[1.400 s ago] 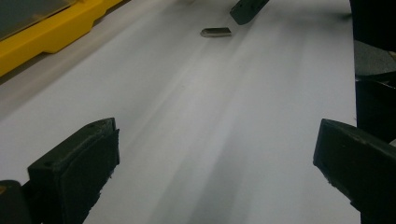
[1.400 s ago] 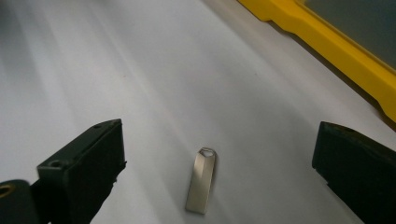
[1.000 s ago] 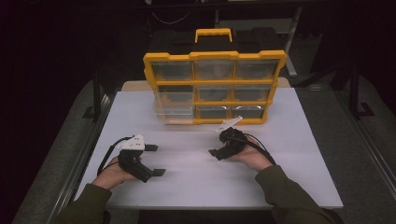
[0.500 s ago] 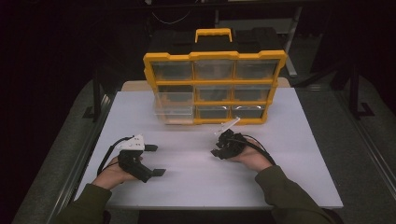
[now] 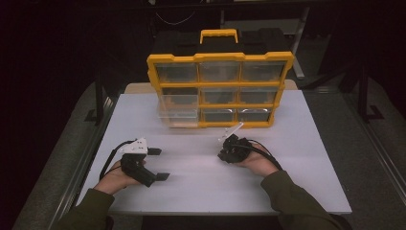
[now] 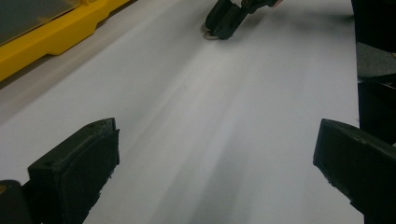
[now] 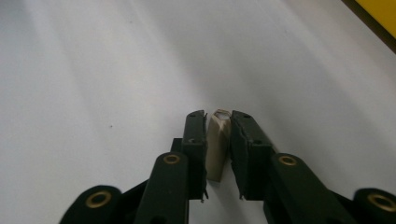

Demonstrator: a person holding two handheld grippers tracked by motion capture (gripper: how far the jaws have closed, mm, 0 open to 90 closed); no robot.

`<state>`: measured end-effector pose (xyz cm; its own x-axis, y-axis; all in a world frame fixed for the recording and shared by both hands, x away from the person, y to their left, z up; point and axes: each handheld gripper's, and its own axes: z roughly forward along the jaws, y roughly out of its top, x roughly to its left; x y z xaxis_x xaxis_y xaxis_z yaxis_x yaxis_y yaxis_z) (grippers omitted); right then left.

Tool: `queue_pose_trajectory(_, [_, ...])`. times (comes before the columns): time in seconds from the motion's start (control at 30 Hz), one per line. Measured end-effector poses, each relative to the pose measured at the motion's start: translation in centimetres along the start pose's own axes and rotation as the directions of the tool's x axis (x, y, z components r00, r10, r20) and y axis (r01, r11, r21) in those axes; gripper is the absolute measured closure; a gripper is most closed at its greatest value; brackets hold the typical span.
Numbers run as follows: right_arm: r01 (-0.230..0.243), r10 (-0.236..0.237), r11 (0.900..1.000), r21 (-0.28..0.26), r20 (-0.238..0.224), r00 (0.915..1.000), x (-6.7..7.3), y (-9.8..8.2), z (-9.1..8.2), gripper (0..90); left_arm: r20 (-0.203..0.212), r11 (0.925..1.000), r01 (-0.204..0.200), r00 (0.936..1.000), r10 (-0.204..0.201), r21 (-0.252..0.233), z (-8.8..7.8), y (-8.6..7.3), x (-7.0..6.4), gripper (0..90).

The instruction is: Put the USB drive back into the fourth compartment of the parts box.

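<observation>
We had the right gripper point(image 7: 218, 122) low on the white table point(image 5: 306, 143), and its jaws had just been closing: in the right gripper view they pinched a small beige piece point(image 7: 217, 144) between the pads, its tip poking up past the fingertips. From the high view, that gripper point(image 5: 225, 154) sat at about five o'clock from the yellow drawer organizer point(image 5: 220, 88), just in front of its bottom row. The left gripper point(image 5: 159, 164) rested near the seven o'clock corner of the table, jaws spread wide with only bare tabletop between them; from its own view the right gripper point(image 6: 219, 29) showed at twelve o'clock, tips down on the table.

We judged this as the pick step, with the grasp just made. One clear drawer point(image 5: 179, 109) stood pulled out at the organizer's left column, roughly eleven o'clock from the right hand. The next move, as we read it, called for lifting the piece cleanly and carrying it over that open drawer without loosening the pinch.
</observation>
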<state>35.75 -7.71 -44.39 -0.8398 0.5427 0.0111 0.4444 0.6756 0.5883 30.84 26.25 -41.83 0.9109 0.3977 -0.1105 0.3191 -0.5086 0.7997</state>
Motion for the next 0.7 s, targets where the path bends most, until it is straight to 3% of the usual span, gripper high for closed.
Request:
queue_pose_trajectory(0.43, [0.027,-0.027,1.000,0.002,0.003,0.9996,0.02,0.01,0.00,77.8,0.002,1.0000,-0.002,1.0000,0.002,-0.002,-0.02,0.00,-0.04,0.0])
queue_pose_trajectory(0.7, [0.016,-0.016,1.000,-0.008,-0.016,0.9997,0.09,0.57,-0.71,77.8,-0.002,1.0000,-0.004,1.0000,0.004,-0.004,-0.07,-0.01,0.02,0.0])
